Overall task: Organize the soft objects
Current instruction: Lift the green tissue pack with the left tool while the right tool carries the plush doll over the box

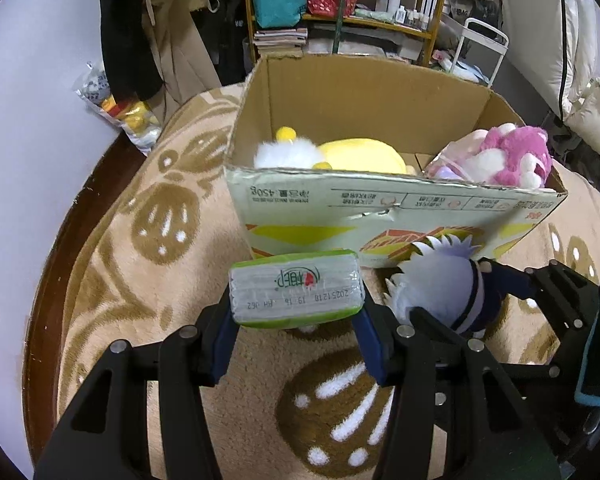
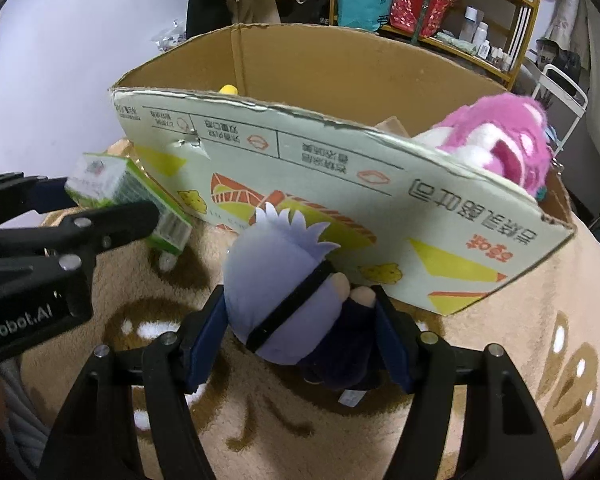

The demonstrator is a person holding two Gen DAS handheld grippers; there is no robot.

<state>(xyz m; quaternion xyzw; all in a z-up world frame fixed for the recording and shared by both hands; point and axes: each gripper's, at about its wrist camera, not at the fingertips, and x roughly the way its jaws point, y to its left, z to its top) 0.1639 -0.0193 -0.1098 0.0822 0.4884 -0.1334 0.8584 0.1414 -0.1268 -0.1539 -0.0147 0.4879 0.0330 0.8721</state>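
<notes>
Left gripper (image 1: 296, 320) jaws clamp tissue pack (image 1: 296, 290); right gripper (image 2: 300, 340) jaws clamp spiky-haired plush doll (image 2: 288, 280). Both held just near cardboard box (image 1: 380, 204). Inside already: yellow plush (image 1: 360, 156) left, pink plush (image 1: 512, 154) right. Left to do, likely: drop both in. Beige patterned rug (image 1: 140, 240) underneath; cluttered shelf (image 1: 380, 24) far.

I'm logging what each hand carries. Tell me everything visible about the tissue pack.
The tissue pack is a soft rectangular block in clear plastic wrap with green edges, a red-and-green logo and a printed date code on its end. The left tool is shut on it, blue pads pressing both sides, holding it above the carpet before the cardboard box.
</notes>
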